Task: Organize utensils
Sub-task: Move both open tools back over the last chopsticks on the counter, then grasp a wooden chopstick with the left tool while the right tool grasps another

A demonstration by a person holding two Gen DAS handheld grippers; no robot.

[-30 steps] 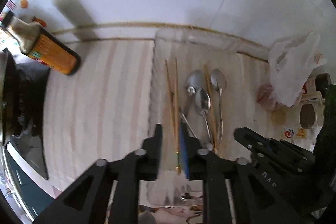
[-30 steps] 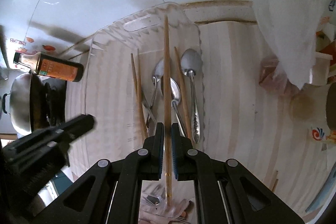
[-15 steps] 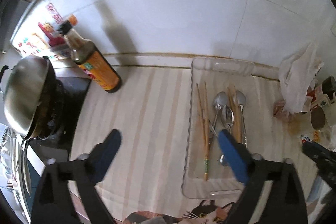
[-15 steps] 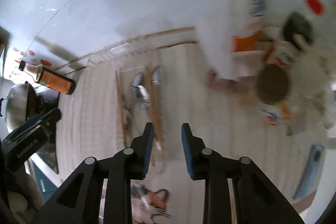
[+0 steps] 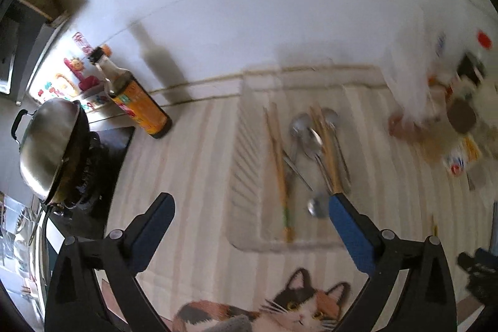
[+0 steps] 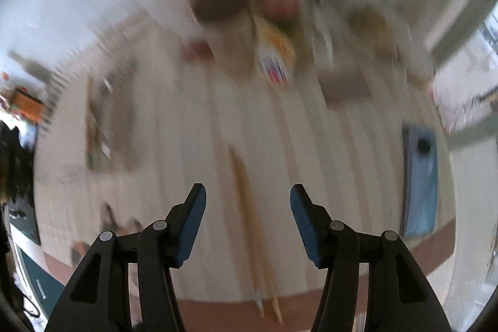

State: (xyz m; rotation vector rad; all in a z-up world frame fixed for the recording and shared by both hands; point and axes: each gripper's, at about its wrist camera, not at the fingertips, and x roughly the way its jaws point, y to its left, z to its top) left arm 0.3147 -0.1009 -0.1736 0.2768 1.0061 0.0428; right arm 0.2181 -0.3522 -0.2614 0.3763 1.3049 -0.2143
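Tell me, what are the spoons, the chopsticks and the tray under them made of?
Spoons: probably polished steel, grey and gleaming. Chopsticks: likely wood or bamboo, matte tan. Tray: seemingly clear plastic, ribbed, with the striped counter showing through. Blur leaves all this uncertain.

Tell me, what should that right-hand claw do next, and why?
Probably lower the right gripper onto the pair of wooden chopsticks lying loose on the striped counter below it: its jaws are opening, nothing is between the pads, and the clear plastic tray already holds the other utensils.
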